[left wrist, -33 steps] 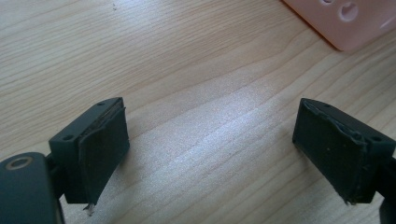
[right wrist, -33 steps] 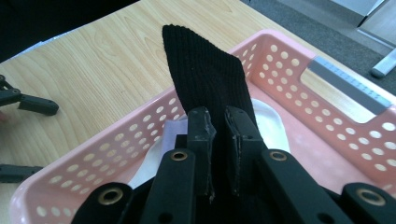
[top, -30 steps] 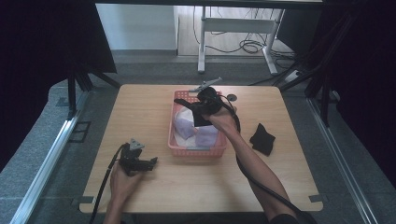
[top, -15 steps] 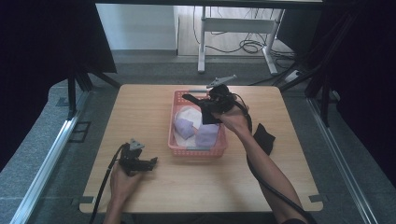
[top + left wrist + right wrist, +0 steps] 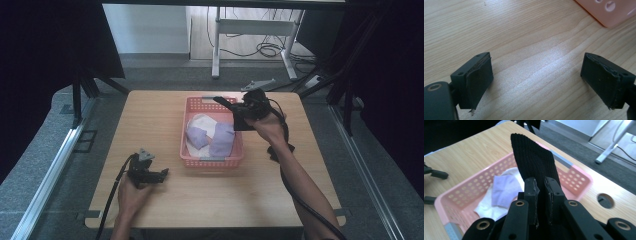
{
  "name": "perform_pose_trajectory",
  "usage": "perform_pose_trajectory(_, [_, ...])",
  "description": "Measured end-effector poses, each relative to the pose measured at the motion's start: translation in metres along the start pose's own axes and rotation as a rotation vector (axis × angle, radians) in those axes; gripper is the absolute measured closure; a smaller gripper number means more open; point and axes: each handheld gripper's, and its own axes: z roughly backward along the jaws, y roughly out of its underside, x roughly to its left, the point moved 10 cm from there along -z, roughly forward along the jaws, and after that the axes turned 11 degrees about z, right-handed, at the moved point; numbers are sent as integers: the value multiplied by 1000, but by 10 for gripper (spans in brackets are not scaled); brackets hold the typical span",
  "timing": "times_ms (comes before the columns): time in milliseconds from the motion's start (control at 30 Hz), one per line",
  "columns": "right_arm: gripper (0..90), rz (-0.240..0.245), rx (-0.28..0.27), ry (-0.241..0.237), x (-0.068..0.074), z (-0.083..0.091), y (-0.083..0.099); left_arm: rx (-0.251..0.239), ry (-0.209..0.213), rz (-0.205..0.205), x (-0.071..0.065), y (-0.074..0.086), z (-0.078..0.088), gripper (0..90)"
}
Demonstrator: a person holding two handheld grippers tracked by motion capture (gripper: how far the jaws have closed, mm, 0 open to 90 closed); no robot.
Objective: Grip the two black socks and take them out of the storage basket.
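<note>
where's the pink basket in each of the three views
High view: pink basket at table centre, left of the right gripper.
Left gripper view: its corner at top right.
Right gripper view: behind the held black sock, rim at.
Shared landmark: the wooden table.

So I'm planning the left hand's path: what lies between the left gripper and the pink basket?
Bare wood: the high view shows nothing between the left gripper and the pink basket.

From my feed I see a light wooden table (image 5: 165, 107) standing on grey carpet (image 5: 55, 150), with black curtains (image 5: 45, 45) hanging at both sides. Beyond it a white metal frame (image 5: 250, 35) stands on a paler floor with loose cables (image 5: 267, 49), and daylight falls there.
</note>
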Motion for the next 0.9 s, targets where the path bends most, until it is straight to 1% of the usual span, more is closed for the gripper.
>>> perform_pose_trajectory(133, [806,-10,8,33,-11,12,9,0,0,-1,0,0,0,104])
perform_pose_trajectory(267, [806,-23,19,69,-23,24,22,1,0,-1,0,0,0,104])
perform_pose_trajectory(400, [805,-54,32,102,-36,35,41,4,1,0,0,0,0,104])
perform_pose_trajectory(533, [803,-82,54,135,-48,42,62,4,1,-1,0,0,0,104])
perform_pose_trajectory(567, [804,-96,55,141,-51,43,68,4,1,-1,0,0,0,104])
perform_pose_trajectory(733, [802,-119,81,180,-61,46,94,4,1,-1,0,0,0,104])
perform_pose_trajectory(900, [798,-139,123,211,-66,41,123,3,2,-1,0,0,0,104])
